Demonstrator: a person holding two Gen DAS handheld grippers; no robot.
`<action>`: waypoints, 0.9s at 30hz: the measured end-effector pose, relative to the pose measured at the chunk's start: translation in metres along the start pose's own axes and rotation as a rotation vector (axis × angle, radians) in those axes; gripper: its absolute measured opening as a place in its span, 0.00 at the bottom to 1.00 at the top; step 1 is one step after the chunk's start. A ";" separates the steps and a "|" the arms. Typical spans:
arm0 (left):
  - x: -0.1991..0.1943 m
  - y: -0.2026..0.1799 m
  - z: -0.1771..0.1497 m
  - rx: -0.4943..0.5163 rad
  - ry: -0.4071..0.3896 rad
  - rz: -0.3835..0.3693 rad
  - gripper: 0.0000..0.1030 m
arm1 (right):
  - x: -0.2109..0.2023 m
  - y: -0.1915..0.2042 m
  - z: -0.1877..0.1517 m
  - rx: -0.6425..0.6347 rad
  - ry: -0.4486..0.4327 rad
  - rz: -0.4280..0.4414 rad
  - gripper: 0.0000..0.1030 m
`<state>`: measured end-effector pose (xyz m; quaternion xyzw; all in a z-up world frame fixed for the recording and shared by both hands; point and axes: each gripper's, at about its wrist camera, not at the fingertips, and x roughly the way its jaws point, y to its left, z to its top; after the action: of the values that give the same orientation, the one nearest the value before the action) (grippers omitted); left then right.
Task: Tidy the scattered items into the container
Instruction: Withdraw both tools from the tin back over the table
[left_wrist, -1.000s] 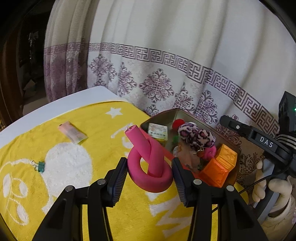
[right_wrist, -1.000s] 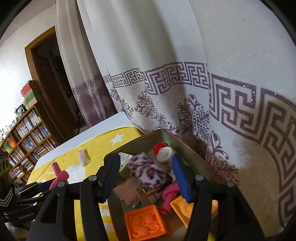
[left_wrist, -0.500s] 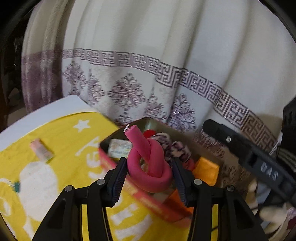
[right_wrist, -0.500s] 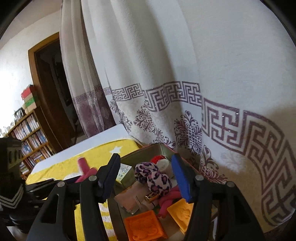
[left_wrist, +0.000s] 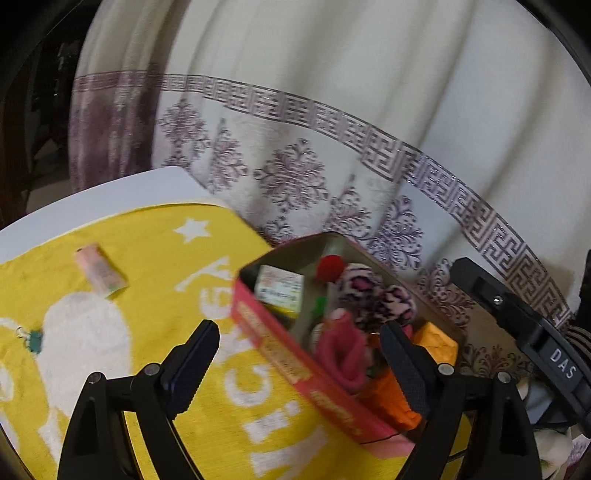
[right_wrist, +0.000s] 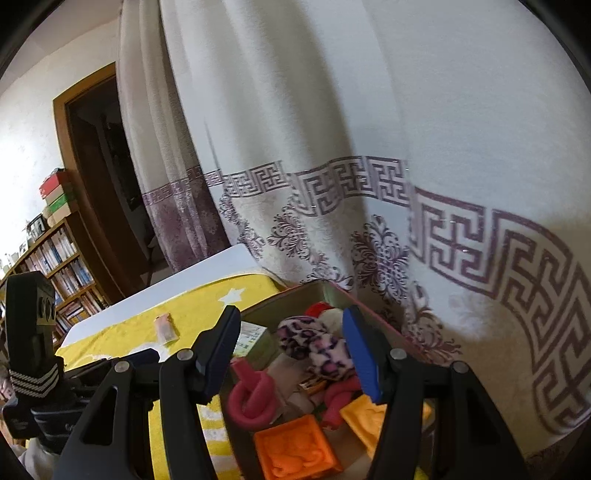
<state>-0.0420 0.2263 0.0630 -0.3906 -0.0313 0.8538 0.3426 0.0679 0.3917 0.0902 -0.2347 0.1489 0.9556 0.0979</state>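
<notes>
The red tin box (left_wrist: 273, 354) stands on the yellow towel (left_wrist: 155, 258), holding a leopard scrunchie (left_wrist: 373, 295), a red pompom (left_wrist: 330, 266), a card pack (left_wrist: 280, 286) and orange blocks (left_wrist: 436, 338). The pink knotted foam roll (left_wrist: 340, 354) lies inside it by the near wall. My left gripper (left_wrist: 297, 365) hangs over that wall; its jaws are opening and the pads stand well clear of the roll. My right gripper (right_wrist: 291, 350) is open and empty above the box (right_wrist: 280, 299), with the pink roll (right_wrist: 251, 402) and scrunchie (right_wrist: 314, 343) below it.
A pink packet (left_wrist: 99, 273) and a teal binder clip (left_wrist: 35, 339) lie loose on the towel left of the box. A patterned curtain (left_wrist: 332, 129) hangs just behind the table. The right gripper's black body (left_wrist: 517, 321) is close on the right. A bookshelf (right_wrist: 55, 258) stands far left.
The left gripper carried the pink foam roll right over the box, then its jaws spread and the roll dropped inside. The right gripper stayed over the box, still open.
</notes>
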 end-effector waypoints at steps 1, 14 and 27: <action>-0.003 0.004 0.000 -0.002 -0.005 0.011 0.88 | 0.000 0.002 0.000 -0.004 0.000 0.004 0.60; -0.065 0.084 -0.020 -0.117 -0.088 0.156 0.88 | 0.012 0.065 -0.008 -0.057 0.033 0.119 0.60; -0.128 0.195 -0.054 -0.299 -0.115 0.298 0.88 | 0.055 0.147 -0.019 -0.133 0.152 0.240 0.60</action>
<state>-0.0554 -0.0122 0.0451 -0.3879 -0.1190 0.9018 0.1484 -0.0102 0.2543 0.0829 -0.2928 0.1194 0.9477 -0.0441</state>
